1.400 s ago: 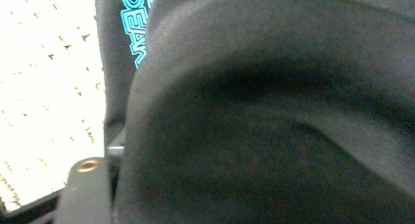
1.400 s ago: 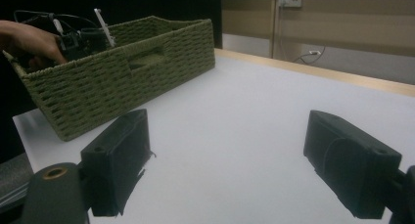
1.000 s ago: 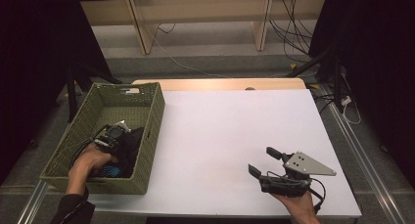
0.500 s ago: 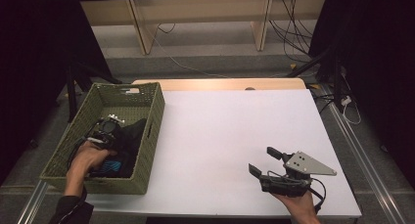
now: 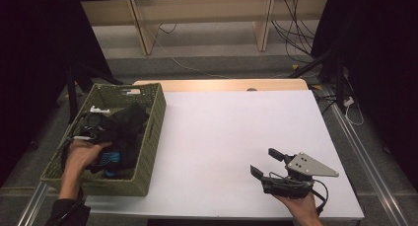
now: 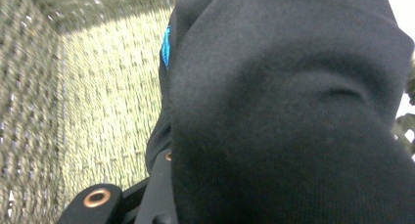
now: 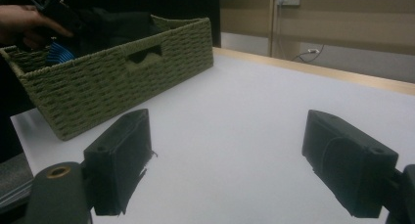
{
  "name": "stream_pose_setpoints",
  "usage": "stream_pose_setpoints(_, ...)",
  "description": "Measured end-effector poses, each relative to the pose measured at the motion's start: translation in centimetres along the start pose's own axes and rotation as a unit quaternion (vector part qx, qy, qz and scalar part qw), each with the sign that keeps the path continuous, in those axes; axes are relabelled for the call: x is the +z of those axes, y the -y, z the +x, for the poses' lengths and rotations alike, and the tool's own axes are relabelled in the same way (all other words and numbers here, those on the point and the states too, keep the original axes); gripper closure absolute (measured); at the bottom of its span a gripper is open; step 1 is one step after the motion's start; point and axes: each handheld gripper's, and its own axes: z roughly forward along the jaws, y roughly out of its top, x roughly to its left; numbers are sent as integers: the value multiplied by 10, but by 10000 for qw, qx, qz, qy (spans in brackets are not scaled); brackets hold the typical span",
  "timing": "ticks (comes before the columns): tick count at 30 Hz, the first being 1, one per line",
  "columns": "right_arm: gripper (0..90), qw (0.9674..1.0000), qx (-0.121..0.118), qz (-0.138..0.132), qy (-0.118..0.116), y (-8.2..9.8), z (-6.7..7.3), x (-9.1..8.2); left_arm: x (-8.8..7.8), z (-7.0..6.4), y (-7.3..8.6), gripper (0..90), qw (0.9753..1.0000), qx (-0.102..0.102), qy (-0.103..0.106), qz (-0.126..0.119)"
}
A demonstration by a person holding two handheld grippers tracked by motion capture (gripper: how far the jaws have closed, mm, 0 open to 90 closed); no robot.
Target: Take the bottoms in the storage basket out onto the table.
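A green woven basket (image 5: 150, 137) stands at the table's left edge. Inside it my left gripper (image 5: 111, 130) is shut on a black garment (image 5: 127, 118), which bunches up above the basket floor. In the left gripper view the black garment (image 6: 293, 111) drapes over the jaws, with a blue patch (image 6: 166, 48) at its edge. A blue item (image 5: 109, 158) lies in the basket under the hand. My right gripper (image 5: 266, 162) rests at the table's front right, open, with nothing between its jaws; in its own view the right gripper (image 7: 244, 160) points toward the basket (image 7: 117, 82).
The white tabletop (image 5: 231, 132) spreads between basket and right gripper, with a wooden strip (image 5: 222, 84) along its far edge. Beyond the table are shelf legs and cables on the floor (image 5: 197, 63). Metal rails run along both sides.
My left hand has risen inside the basket, lifting the black garment with it. The right gripper has stayed put.
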Motion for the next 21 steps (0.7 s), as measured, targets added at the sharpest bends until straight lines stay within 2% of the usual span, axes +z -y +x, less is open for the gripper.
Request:
stream_pose_setpoints(1,194,10000,-3,0,1,0,0,0,-1,0,0,734,10000,-28,24,-58)
stream_pose_setpoints(2,194,10000,9,-6,-1,0,0,0,-3,3,0,734,9996,-138,94,-207)
stream_pose_setpoints(4,194,10000,11,-4,-3,0,0,0,-5,5,0,735,9988,-288,180,-350)
stream_pose_setpoints(6,194,10000,12,-3,-9,0,0,0,-7,6,-1,735,9983,-312,90,-490)
stream_pose_setpoints(8,194,10000,11,-3,-8,0,0,0,-10,6,-2,735,9978,-353,97,-560)
stream_pose_setpoints(10,196,10000,25,-2,-20,0,0,0,-14,6,-3,735,9958,-440,-48,-801)
stream_pose_setpoints(13,197,10000,12,9,-37,0,0,1,-20,6,-5,734,9925,-561,-100,-1082)
stream_pose_setpoints(17,198,10000,13,11,-22,0,-1,1,-28,8,-6,735,9888,-734,42,-1301)
stream_pose_setpoints(19,197,10000,21,10,-28,0,-1,0,-31,8,-7,734,9871,-761,64,-1404)
stream_pose_setpoints(21,198,10000,14,10,-26,0,-1,0,-33,6,-8,735,9867,-723,67,-1455)
